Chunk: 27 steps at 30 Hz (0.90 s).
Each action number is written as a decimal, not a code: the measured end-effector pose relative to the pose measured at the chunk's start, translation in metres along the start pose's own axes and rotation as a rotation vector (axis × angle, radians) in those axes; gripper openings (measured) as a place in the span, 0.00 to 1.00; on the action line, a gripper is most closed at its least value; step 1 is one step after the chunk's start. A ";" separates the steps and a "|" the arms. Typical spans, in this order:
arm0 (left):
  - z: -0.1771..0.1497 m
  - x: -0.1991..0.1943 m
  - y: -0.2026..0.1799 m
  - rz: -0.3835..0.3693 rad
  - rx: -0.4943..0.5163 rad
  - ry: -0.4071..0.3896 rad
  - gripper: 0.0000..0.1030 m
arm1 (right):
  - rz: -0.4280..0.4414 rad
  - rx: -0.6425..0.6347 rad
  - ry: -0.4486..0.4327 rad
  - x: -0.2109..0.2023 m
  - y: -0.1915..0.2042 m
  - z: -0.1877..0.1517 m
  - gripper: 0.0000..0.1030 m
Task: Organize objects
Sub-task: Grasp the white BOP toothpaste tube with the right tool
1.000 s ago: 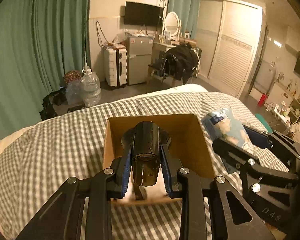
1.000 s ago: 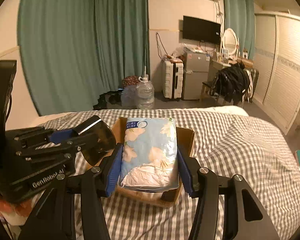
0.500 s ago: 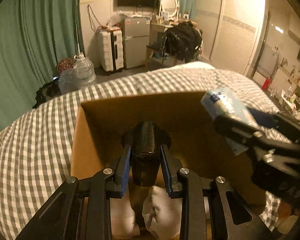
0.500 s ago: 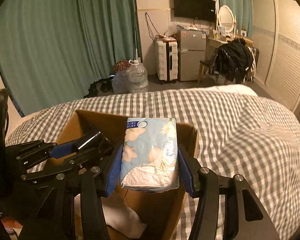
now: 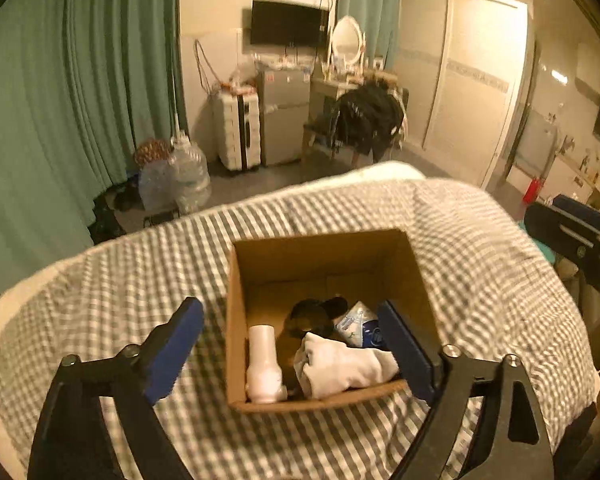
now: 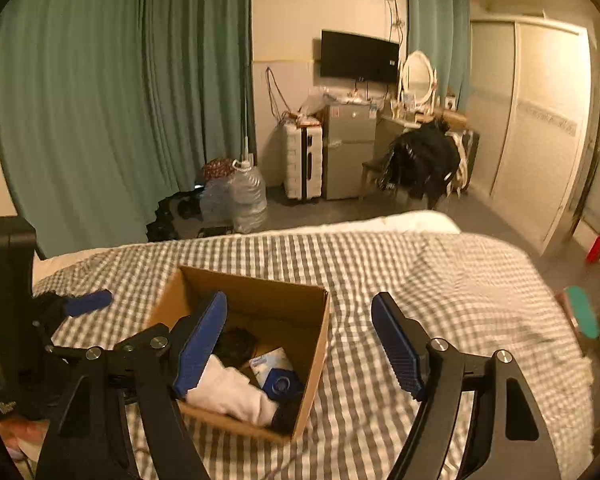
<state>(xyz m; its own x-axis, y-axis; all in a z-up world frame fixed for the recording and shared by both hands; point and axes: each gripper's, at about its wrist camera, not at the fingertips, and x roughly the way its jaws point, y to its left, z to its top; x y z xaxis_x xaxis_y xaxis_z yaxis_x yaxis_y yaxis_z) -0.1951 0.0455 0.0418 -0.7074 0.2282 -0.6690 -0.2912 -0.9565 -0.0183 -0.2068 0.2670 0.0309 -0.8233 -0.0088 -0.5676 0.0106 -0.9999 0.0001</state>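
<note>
An open cardboard box (image 5: 236,320) sits on the checked bed; it also shows in the right wrist view (image 6: 318,344). Inside lie a white bottle (image 5: 262,360), a dark cup (image 5: 310,314), a white cloth (image 5: 340,364) and a blue tissue pack (image 5: 358,322). The pack (image 6: 274,372) and cloth (image 6: 228,392) show in the right wrist view too. My left gripper (image 5: 292,344) is open and empty above the box. My right gripper (image 6: 300,344) is open and empty above the box's right edge. The left gripper (image 6: 84,304) shows at the left of the right wrist view.
The grey checked bedspread (image 5: 480,272) covers the bed. Beyond it are green curtains (image 5: 60,100), water jugs (image 5: 184,176), a white suitcase (image 5: 238,132), a small fridge (image 5: 284,116), a chair with dark clothes (image 5: 368,120) and a wardrobe (image 5: 472,80).
Both grippers have opened and pulled back up from the box. The dark cup and the tissue pack now lie inside the box.
</note>
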 end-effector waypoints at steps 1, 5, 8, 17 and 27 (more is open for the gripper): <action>0.001 -0.012 0.000 0.005 0.007 -0.013 0.96 | 0.002 -0.004 -0.002 -0.016 0.003 0.003 0.73; -0.005 -0.058 0.005 0.039 0.030 -0.049 0.97 | 0.009 -0.016 -0.014 -0.067 0.015 0.007 0.75; -0.021 -0.080 0.013 0.053 0.024 -0.062 0.99 | -0.008 -0.037 -0.043 -0.099 0.026 0.001 0.76; -0.111 -0.084 0.023 0.096 -0.053 -0.033 1.00 | 0.055 -0.032 0.009 -0.119 0.043 -0.075 0.79; -0.204 -0.011 0.009 0.089 -0.068 0.149 1.00 | -0.063 0.008 0.328 -0.020 0.036 -0.196 0.79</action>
<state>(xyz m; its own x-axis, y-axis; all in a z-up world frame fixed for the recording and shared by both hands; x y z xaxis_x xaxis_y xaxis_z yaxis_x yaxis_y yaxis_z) -0.0584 -0.0025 -0.1029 -0.6240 0.1178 -0.7725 -0.1844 -0.9828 -0.0009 -0.0788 0.2328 -0.1196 -0.5952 0.0543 -0.8017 -0.0399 -0.9985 -0.0380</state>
